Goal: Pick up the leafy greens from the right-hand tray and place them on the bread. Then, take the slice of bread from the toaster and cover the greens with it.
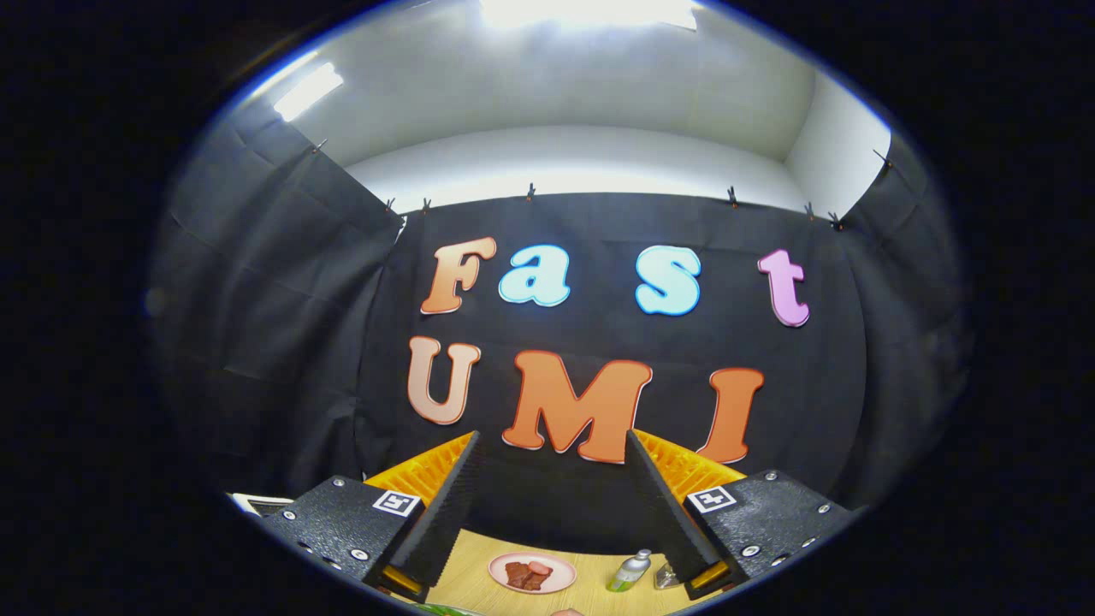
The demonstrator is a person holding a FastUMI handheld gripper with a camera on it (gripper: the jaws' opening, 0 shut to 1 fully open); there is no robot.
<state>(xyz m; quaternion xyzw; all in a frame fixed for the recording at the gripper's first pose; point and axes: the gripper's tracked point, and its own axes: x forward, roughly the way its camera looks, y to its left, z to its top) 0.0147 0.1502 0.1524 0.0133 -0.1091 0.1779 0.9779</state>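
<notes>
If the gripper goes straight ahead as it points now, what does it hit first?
Probably the black cloth wall. The open gripper holds nothing and aims above the table; the plate lies below its line. Depth is unclear.

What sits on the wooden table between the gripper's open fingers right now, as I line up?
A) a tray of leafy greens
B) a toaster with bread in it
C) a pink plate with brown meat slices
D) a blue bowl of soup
C: a pink plate holding brown meat slices lies on the table between the open fingers of the gripper, with a small bottle beside it.
</notes>
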